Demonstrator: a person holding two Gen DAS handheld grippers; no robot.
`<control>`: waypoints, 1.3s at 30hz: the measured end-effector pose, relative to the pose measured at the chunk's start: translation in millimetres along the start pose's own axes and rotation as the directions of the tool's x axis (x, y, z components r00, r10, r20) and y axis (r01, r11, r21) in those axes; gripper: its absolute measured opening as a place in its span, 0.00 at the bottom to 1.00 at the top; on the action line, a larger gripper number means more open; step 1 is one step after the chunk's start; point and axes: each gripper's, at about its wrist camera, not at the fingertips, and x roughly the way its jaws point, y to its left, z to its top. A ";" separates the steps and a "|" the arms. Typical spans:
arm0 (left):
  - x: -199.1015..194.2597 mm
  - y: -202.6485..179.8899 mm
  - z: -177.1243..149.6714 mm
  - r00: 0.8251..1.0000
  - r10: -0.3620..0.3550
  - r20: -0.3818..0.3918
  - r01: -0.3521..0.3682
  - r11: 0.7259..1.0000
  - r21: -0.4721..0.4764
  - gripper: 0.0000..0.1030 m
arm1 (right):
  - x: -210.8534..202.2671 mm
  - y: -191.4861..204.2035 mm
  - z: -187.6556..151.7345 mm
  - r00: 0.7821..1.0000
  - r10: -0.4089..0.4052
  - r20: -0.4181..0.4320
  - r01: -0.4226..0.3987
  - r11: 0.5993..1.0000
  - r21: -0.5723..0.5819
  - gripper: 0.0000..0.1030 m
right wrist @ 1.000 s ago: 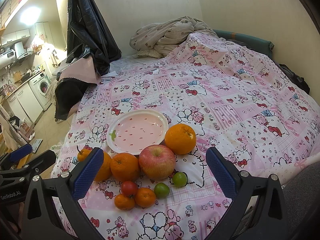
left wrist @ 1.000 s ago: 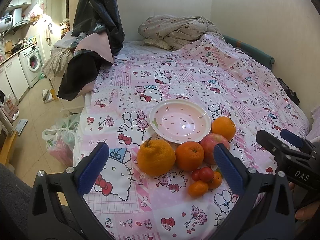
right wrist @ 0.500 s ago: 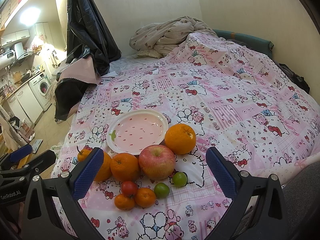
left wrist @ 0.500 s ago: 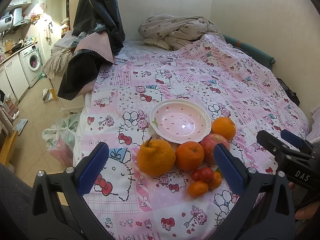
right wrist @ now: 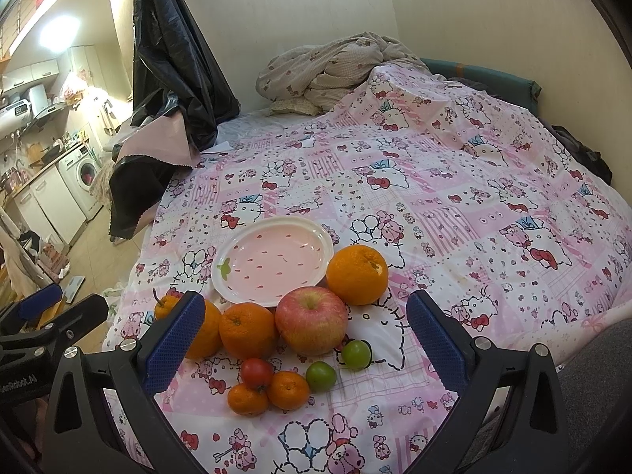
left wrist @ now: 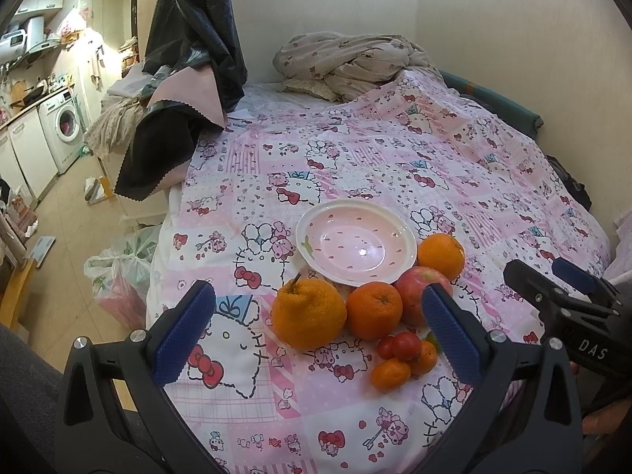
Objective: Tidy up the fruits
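Observation:
A pink strawberry-print plate lies bare on the bedspread. Along its near rim sit a bumpy stemmed orange, a round orange, a red apple and a second orange. Closer to me lie small mandarins, a cherry tomato and two green fruits. My left gripper and right gripper both stand open above the near fruits, holding nothing.
The pink cartoon bedspread covers the bed. A crumpled blanket lies at the far end by the wall. Black and pink cloth hangs off the left edge. Plastic bags sit on the floor to the left.

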 end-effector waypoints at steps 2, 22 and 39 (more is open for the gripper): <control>-0.4 1.0 0.3 1.000 0.000 0.001 0.000 1.000 -0.002 1.00 | 0.4 -0.4 -0.1 1.000 0.000 0.000 0.000 1.000 0.002 1.00; -0.7 3.0 1.3 1.000 0.000 0.000 0.000 1.000 -0.001 1.00 | 0.6 0.0 -0.5 1.000 0.002 0.001 -0.002 1.000 0.007 1.00; -1.6 7.7 0.4 1.000 0.001 0.002 -0.001 1.000 -0.005 1.00 | 0.5 0.0 0.0 1.000 0.002 -0.002 -0.002 1.000 0.014 1.00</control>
